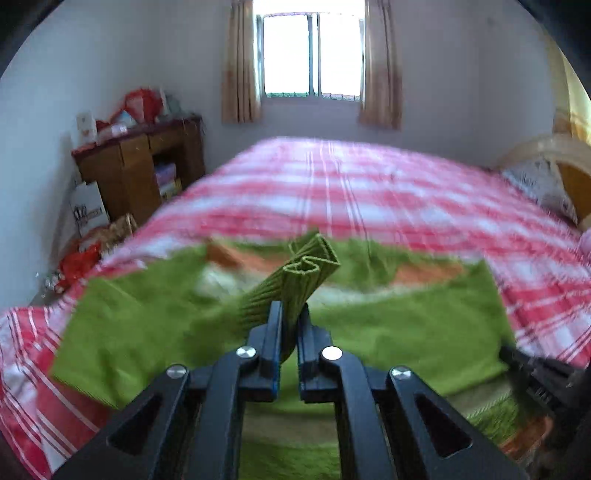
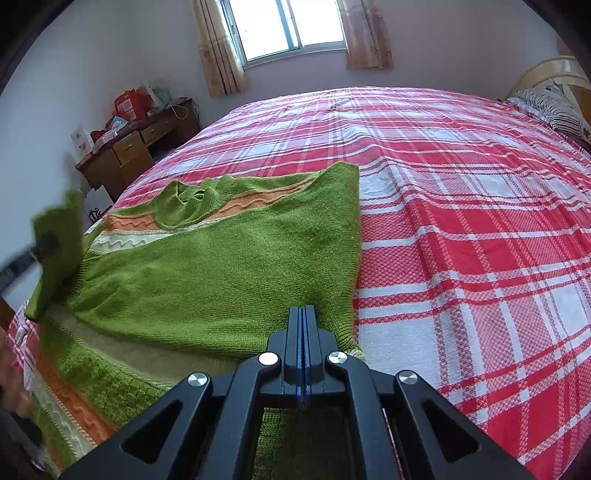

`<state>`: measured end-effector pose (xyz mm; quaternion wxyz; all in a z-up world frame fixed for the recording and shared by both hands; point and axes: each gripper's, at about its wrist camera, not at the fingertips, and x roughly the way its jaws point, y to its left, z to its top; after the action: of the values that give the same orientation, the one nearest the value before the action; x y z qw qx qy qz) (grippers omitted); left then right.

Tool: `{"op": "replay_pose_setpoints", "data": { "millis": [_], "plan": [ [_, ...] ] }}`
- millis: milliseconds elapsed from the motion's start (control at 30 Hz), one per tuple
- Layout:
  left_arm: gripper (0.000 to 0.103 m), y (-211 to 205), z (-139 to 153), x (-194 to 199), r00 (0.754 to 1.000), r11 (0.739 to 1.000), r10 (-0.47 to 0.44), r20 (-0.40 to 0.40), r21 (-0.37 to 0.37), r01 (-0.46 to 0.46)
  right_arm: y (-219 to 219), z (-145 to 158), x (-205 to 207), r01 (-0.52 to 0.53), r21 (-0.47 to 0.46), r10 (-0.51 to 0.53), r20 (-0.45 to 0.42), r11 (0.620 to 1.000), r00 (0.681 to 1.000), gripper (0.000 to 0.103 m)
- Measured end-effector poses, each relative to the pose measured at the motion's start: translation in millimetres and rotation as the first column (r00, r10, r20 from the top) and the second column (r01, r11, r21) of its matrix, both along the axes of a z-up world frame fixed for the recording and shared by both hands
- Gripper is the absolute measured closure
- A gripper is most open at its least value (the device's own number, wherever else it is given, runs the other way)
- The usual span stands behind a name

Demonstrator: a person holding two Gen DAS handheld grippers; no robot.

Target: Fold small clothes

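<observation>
Spread across the near part of the bed, the green sweater [image 2: 221,266] lies mostly flat on the red-and-white plaid bedspread [image 2: 461,221], its orange and cream bands showing near the collar and along the near hem. One ribbed green cuff [image 1: 295,280] is lifted off the bed, pinched between the narrow jaws of the left gripper [image 1: 290,317]; in the right wrist view that sleeve hangs blurred at the far left. The right gripper [image 2: 303,314] sits over the sweater's right edge with its jaws pressed fully together and nothing visibly between them. Beyond the sweater the bedspread is bare. A striped pillow [image 2: 554,107] rests at the far right, a cluttered wooden desk [image 2: 136,147] stands left of the bed, and a curtained window [image 2: 288,26] fills the far wall.
</observation>
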<state>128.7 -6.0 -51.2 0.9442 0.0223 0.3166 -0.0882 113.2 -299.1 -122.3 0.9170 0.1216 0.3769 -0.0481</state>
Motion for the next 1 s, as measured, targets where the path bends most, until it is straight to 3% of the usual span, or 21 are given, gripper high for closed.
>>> {"op": "replay_pose_setpoints", "data": {
  "millis": [67, 133, 200, 267, 367, 433, 500, 633, 800, 1000],
  "plan": [
    [0.091, 0.5, -9.6, -0.2, 0.995, 1.000, -0.023, -0.092, -0.001, 0.023, -1.0, -0.2, -0.7, 0.000, 0.004, 0.000, 0.001, 1.000, 1.000, 0.103],
    [0.079, 8.5, -15.7, -15.5, 0.988, 0.998, -0.056, -0.144, -0.031, 0.052, -1.8, -0.5, -1.0, 0.000, 0.011, 0.000, 0.002, 1.000, 1.000, 0.103],
    [0.033, 30.5, -13.6, -30.4, 0.988, 0.997, -0.037, -0.149, -0.072, 0.027, -2.4, -0.5, -0.7, 0.000, 0.018, 0.000, 0.001, 1.000, 1.000, 0.103],
    [0.022, 54.9, -9.7, -47.4, 0.995, 0.995, 0.017, -0.096, -0.098, -0.026, -3.7, -0.2, 0.5, -0.004, 0.030, 0.004, -0.005, 1.000, 1.000, 0.103],
    [0.021, 90.8, -10.9, -68.1, 0.993, 0.989, 0.112, -0.044, -0.094, -0.115, -8.6, 5.1, 0.6, 0.015, 0.085, -0.014, -0.012, 0.996, 1.000, 0.102],
    [0.021, 113.5, -15.9, -77.1, 0.983, 0.978, 0.183, -0.019, -0.103, -0.184, -6.5, 19.4, -5.8, 0.029, 0.184, -0.038, 0.046, 0.983, 0.998, 0.102],
    [0.021, 125.8, -23.9, -79.4, 0.972, 0.966, 0.232, -0.030, -0.114, -0.234, 11.9, 37.5, -6.2, -0.028, 0.267, -0.005, 0.123, 0.963, 0.992, 0.102],
    [0.021, 139.1, -44.6, -81.8, 0.947, 0.938, 0.313, -0.068, -0.133, -0.320, 65.9, 43.4, 26.3, -0.176, 0.347, 0.142, 0.120, 0.921, 0.983, 0.102],
    [0.017, 141.4, -56.9, -82.3, 0.949, 0.931, 0.303, -0.087, -0.185, -0.315, 125.9, 9.7, 81.1, -0.225, 0.370, 0.243, -0.001, 0.901, 0.970, 0.102],
    [0.009, 143.2, -59.2, -83.4, 0.958, 0.935, 0.277, -0.078, -0.208, -0.287, 147.0, -3.6, 94.7, -0.204, 0.367, 0.215, 0.010, 0.908, 0.976, 0.101]
  ]
}}
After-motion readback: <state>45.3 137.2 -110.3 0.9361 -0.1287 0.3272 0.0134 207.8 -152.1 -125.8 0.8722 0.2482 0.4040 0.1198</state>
